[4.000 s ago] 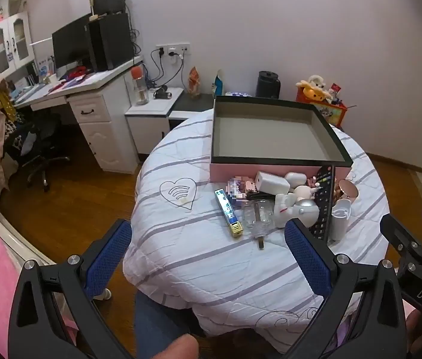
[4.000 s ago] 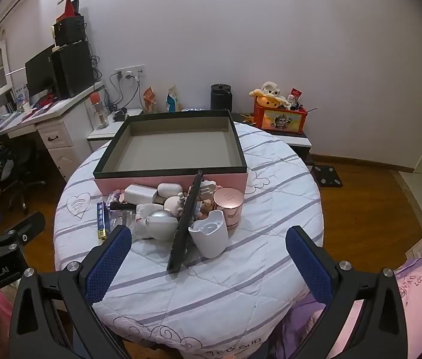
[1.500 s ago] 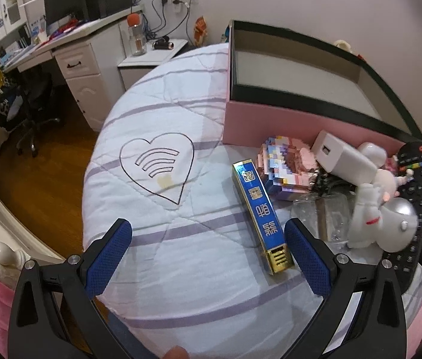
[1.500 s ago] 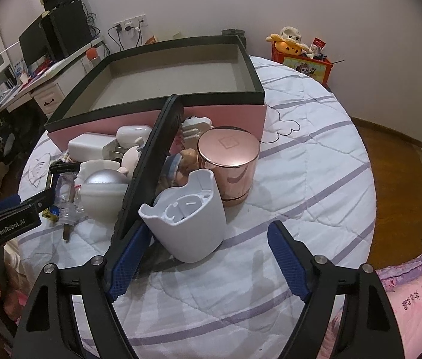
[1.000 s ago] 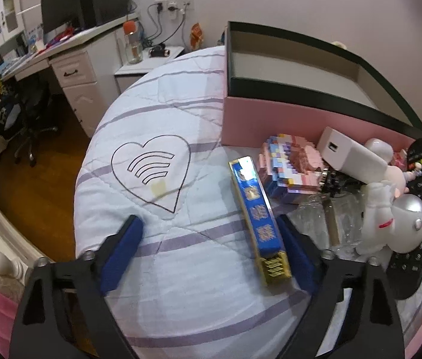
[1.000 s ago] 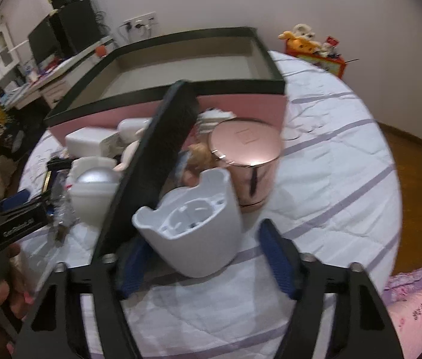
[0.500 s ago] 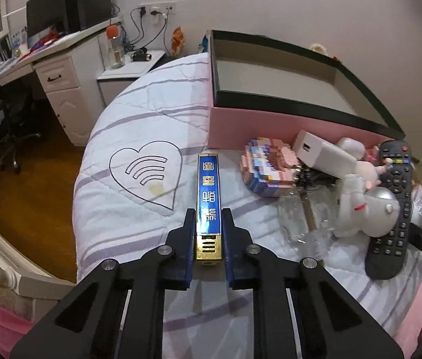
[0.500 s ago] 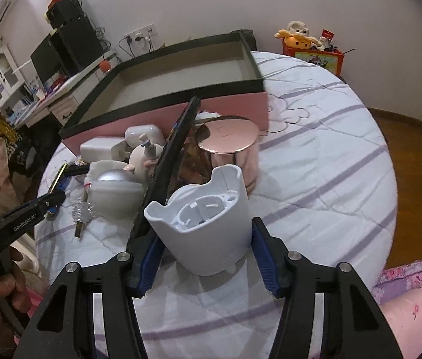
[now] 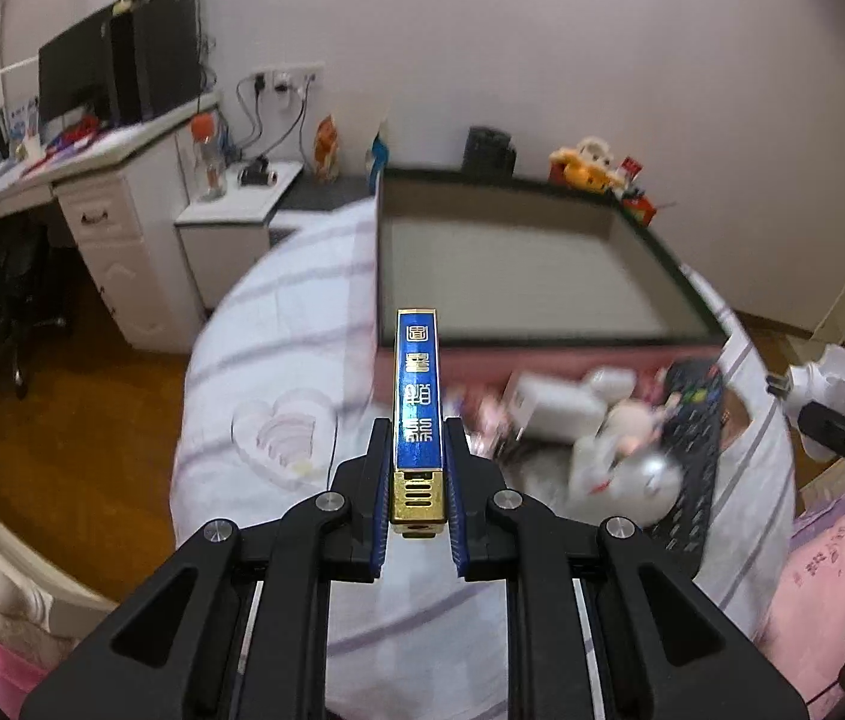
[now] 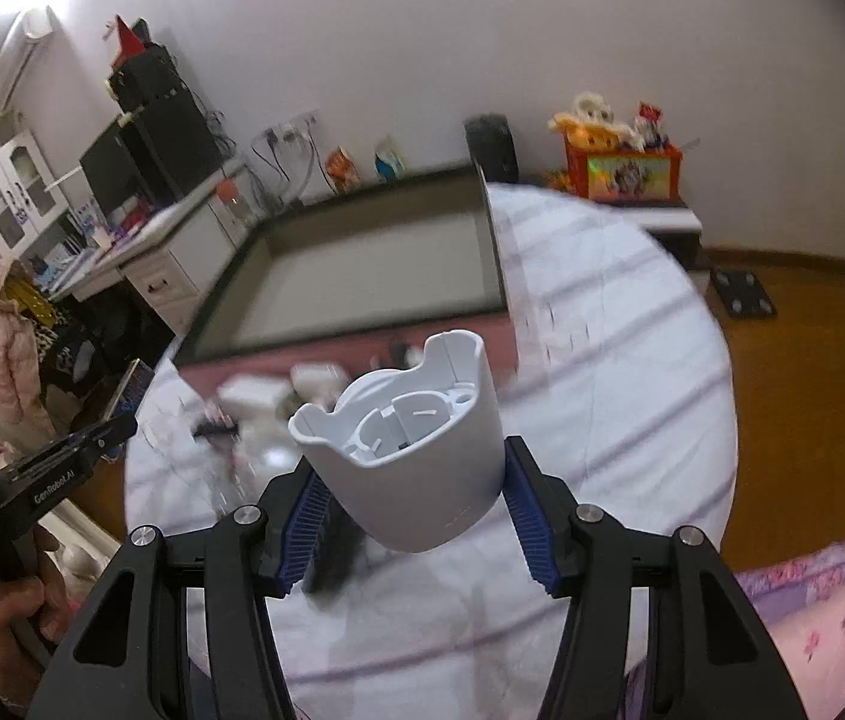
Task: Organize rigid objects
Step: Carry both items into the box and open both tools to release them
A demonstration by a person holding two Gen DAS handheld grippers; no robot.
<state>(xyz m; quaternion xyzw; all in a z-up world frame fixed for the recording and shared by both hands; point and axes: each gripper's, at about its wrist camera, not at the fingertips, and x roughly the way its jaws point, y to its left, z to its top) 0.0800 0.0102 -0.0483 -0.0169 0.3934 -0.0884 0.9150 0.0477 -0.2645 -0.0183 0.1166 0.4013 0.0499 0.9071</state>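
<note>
Above table [image 9: 278, 312]: tongs [image 9: 417, 516] grip bar [image 9: 417, 414], box [image 9: 686, 294] rim ahead.

White desk [image 9: 92, 147] as landmark, at left against the wall. On it: 1 dark monitor [image 9: 71, 81] and 1 black speaker [image 9: 152, 57]. Just right of it: a low white cabinet [image 9: 230, 240] bearing a clear bottle [image 9: 208, 159]. Below-left of it: a black office chair [image 9: 8, 306] on wooden floor [image 9: 80, 414].
</note>
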